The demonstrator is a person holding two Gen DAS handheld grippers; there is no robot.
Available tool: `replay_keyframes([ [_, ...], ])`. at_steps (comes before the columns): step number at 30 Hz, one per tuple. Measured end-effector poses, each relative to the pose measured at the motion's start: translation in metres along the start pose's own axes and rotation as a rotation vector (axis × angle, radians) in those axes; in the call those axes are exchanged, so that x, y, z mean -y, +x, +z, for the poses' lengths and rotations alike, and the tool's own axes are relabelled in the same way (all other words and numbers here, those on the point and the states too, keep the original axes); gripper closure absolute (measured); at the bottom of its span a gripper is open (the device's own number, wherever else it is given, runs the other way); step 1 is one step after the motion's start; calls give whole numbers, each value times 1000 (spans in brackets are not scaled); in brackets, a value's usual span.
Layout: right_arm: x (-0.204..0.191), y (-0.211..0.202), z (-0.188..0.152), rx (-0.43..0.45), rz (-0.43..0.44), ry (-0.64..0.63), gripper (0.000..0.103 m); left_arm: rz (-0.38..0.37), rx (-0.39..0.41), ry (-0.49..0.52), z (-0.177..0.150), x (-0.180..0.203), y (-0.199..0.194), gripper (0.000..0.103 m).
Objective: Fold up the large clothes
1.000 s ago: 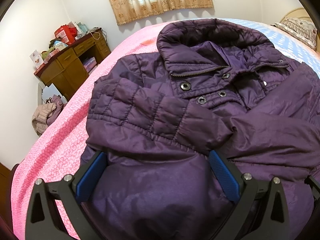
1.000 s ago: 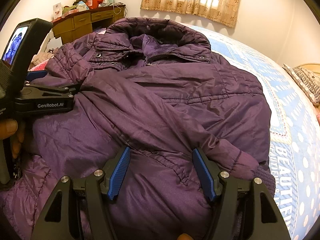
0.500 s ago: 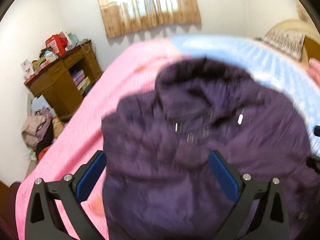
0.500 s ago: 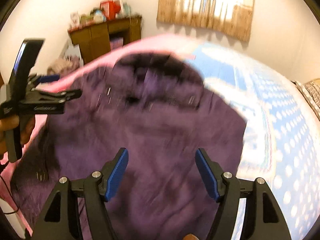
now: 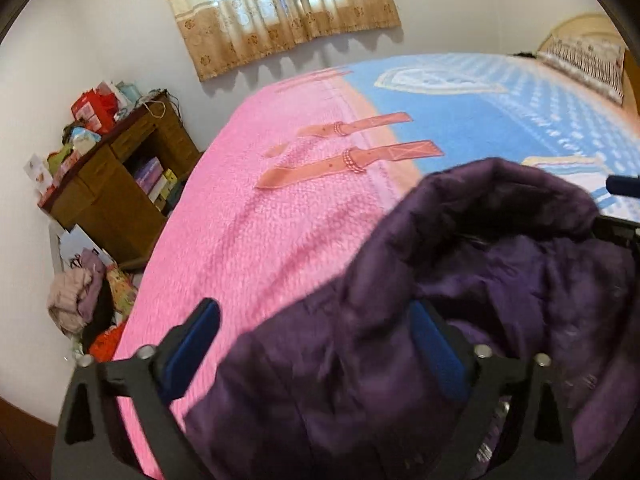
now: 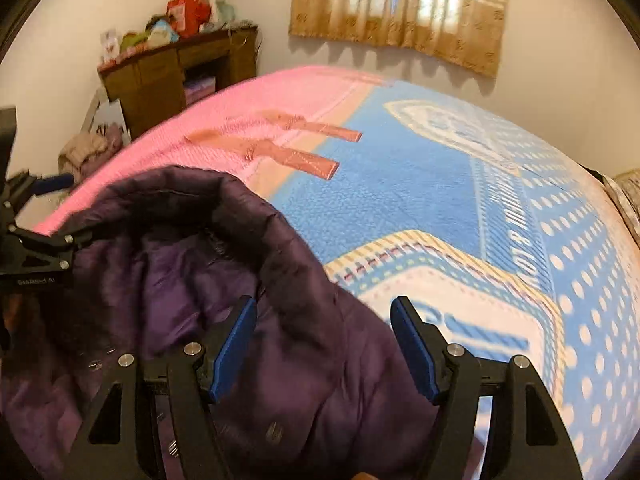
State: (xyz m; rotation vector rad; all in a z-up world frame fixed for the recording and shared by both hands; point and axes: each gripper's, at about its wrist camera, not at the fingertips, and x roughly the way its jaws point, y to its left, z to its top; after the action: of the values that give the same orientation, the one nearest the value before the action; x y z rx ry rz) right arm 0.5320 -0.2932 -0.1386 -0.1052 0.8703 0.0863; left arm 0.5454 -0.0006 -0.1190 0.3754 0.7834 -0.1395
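A purple quilted jacket [image 5: 460, 280] lies bunched on the bed, its collar uppermost; it also shows in the right wrist view [image 6: 208, 280]. My left gripper [image 5: 316, 348] is open, its jaws wide apart over the jacket's left side, the fabric lying between them. My right gripper [image 6: 324, 344] is open over the jacket's right edge, one finger over fabric, the other over the bedspread. The left gripper's body shows at the left of the right wrist view [image 6: 32, 252].
The bedspread is pink [image 5: 256, 220] on the left and blue with dots [image 6: 480, 200] on the right. A wooden desk [image 5: 108, 196] with clutter stands by the far wall, clothes piled on the floor [image 5: 76, 300] beside it. A pillow [image 5: 580, 60] lies far right.
Both grippers have pulled back towards the near edge of the bed. The jacket, spread flat a second ago, now lies nearer and bunched, baring much of the bedspread. Both stay open.
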Motion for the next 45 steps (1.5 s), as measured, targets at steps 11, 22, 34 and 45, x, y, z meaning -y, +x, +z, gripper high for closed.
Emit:
replay_keyframes([
  [11, -11, -29, -15, 72, -43, -125, 94, -74, 110, 228, -17, 6, -48, 90],
  [22, -28, -30, -75, -12, -71, -245, 94, -35, 176, 508, -93, 32, -70, 91],
  [34, -17, -83, -49, -7, 98, -186, 47, -11, 174, 584, -103, 44, -63, 91],
  [45, -34, -2, 6, -14, 143, 171, 47, 3, 190, 579, -112, 43, -61, 91],
])
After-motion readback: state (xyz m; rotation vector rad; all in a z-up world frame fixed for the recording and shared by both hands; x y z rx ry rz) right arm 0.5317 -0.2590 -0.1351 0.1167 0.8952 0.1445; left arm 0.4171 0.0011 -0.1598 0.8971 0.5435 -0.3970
